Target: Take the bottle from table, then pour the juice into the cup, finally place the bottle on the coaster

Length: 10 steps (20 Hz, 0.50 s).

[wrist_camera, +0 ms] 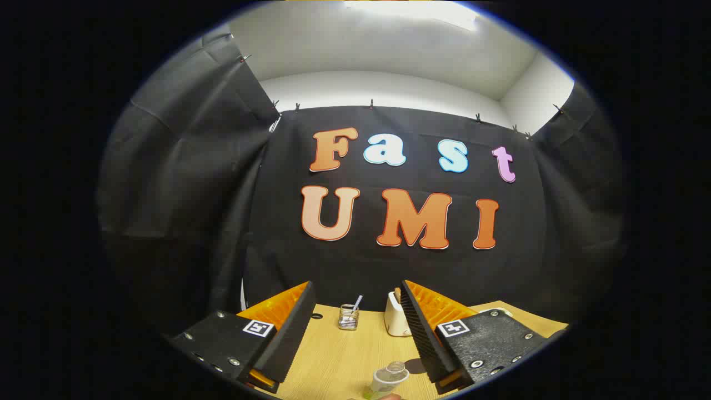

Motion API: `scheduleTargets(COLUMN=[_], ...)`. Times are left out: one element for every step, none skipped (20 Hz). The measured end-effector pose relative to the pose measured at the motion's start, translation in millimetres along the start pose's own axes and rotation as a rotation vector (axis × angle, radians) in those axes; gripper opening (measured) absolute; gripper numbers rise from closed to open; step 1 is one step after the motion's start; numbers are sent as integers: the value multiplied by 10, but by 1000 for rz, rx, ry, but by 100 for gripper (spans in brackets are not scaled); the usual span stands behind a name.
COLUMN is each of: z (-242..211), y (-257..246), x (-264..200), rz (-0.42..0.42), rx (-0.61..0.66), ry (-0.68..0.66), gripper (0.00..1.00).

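My gripper [357, 289] is open, with its fingers spread wide over a light wooden table [339, 355]. A small bottle [389, 379] with a clear cap and a pale label stands low between the fingers, near their bases, and neither finger touches it. Beyond the fingertips a small glass cup [348, 318] with a thin stick in it sits close to the back of the table. A pale flat edge [496, 310] peeks out behind the right finger; I cannot tell whether it is the coaster.
A white holder [395, 323] with something brown in it stands just right of the glass cup, partly behind the right finger. The black cloth wall rises straight behind the table's far edge. Bare tabletop lies between bottle and cup.
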<state>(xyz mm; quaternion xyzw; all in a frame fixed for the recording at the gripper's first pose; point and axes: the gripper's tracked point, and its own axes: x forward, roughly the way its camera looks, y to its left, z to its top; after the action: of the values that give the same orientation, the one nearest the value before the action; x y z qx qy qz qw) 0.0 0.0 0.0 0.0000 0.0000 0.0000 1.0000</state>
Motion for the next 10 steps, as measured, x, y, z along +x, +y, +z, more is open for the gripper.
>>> scheduleTargets(z=[30,50,67,84,99,117,124,131,143,146], y=[-6,-27,-40,-51,-77,-85,-103,-120,-139,-151], x=[-1,-9,-20,-12,-11,-3,-10,-11,-10,-20], rz=[1,2,2,1,-2,-3,-4,-7,-11,-14], rx=[3,6,11,13,16,19,22,24,24,25], ry=[-5,-12,-15,-19,-20,-22,-23,-22,-23,-24], gripper=[91,91,91,91,91,91,91,91,91,91])
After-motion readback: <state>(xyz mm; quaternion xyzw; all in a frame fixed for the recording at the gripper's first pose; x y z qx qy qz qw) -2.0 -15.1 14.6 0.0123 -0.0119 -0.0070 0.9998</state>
